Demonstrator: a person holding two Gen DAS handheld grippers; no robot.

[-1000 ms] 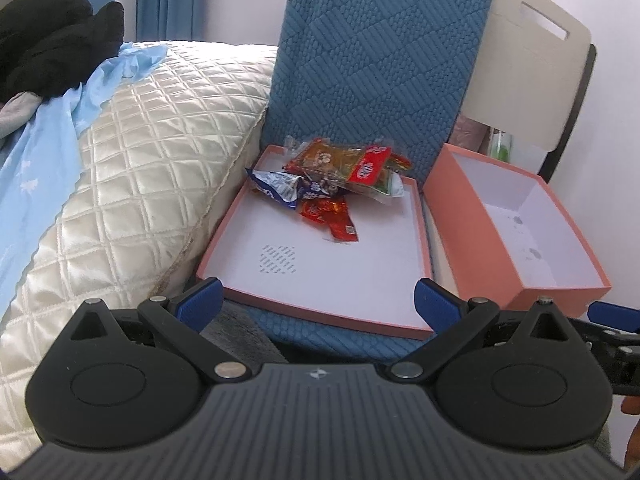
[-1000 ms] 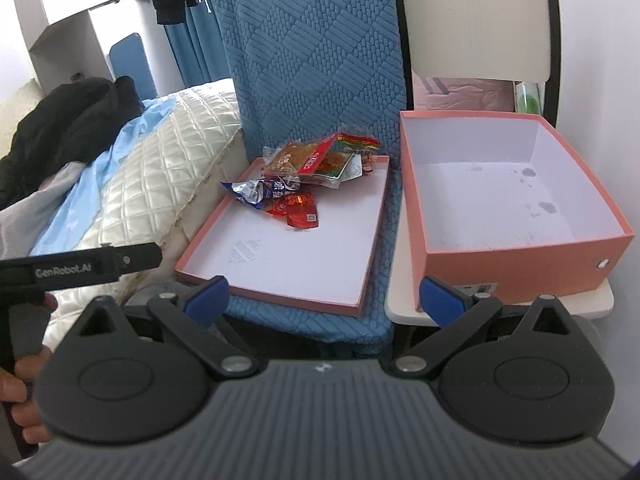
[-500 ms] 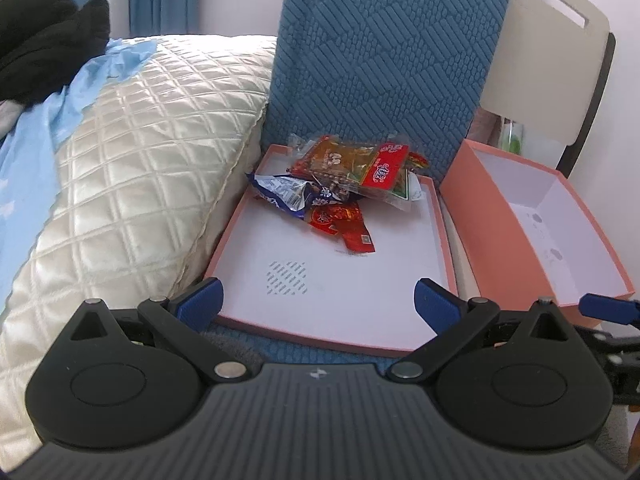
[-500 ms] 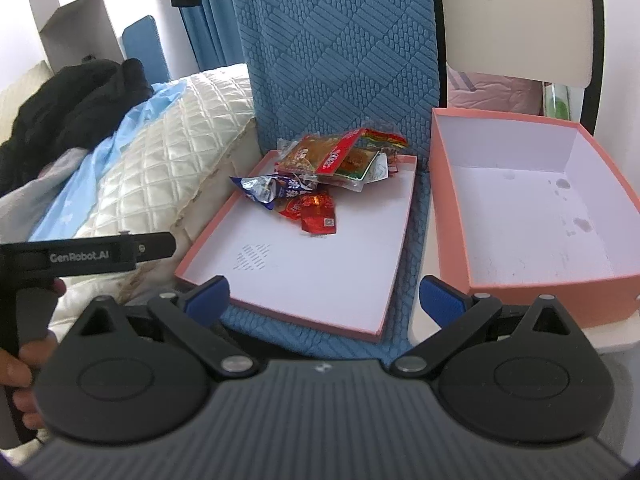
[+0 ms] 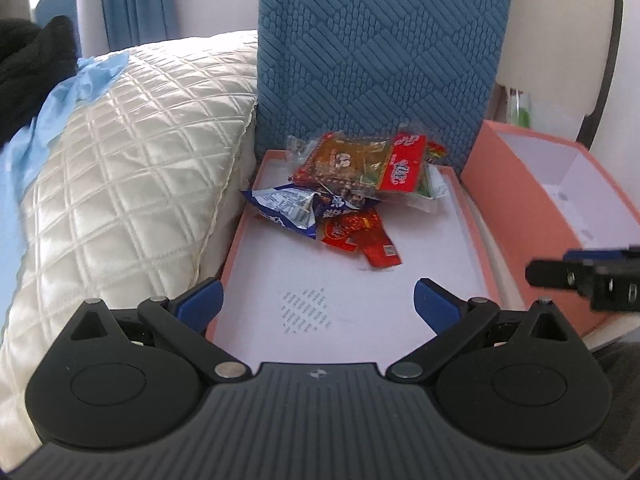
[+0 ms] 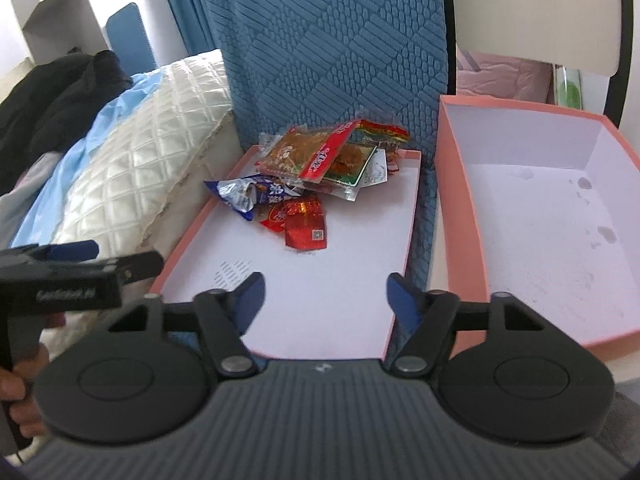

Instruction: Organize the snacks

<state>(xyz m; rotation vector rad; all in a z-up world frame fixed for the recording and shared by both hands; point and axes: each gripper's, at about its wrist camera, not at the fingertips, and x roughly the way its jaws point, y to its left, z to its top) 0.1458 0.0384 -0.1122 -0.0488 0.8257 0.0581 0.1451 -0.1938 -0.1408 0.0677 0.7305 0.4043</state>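
While the snack packets (image 6: 308,184) lay heaped at the far end of the shallow pink lid (image 6: 340,296), both grippers hovered above its near end. The left gripper (image 5: 318,300) had its jaws spread wide and empty, and the right gripper (image 6: 324,296) was closing its jaws on nothing beside the deep pink box (image 6: 540,240).

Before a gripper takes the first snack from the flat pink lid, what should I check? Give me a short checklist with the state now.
1. Deep pink cardboard box has nothing inside: ok.
2. Snack packets are all piled on the flat pink lid: ok.
3. Small red foil packet lies at the near edge of the pile, free on top: ok.
4. Right gripper holds nothing, jaws closing: ok.
5. Left gripper jaws open, holding nothing: ok.
6. Lid sits steady on the blue quilted cushion: cannot tell.
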